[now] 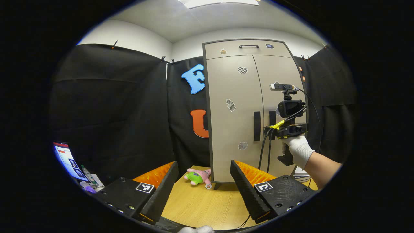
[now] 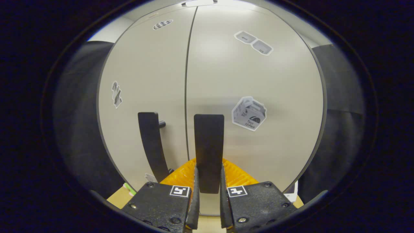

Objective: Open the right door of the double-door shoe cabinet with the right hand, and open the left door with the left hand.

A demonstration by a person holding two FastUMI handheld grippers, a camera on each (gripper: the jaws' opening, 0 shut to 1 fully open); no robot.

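Shoe cabinet [image 1: 239,110] stands upright at the far end of the wooden table [image 1: 207,204], at about one o'clock in my left gripper view, and both doors look flush and closed. So as I judge it, neither door has been swung yet; the whole opening is still ahead.

My right gripper [image 2: 208,191] is up against the front of the cabinet. In the right gripper view its fingers sit nearly together with the right door handle [image 2: 209,152] between them, and they appear to press on it from both sides. The left door handle [image 2: 151,145] hangs at ten o'clock from that grip, untouched. From the left gripper view I see that same gripper at three o'clock, held by a gloved hand [image 1: 299,149].

My left gripper [image 1: 203,181] hangs back from the cabinet, its fingers spread wide with nothing between them. A pink and green plush toy [image 1: 199,176] lies on the table at the cabinet's foot.

As for writing, the doors carry several stickers; one box-shaped sticker [image 2: 249,113] on the right door has small print I will not read off. I see no brand on the cabinet itself.
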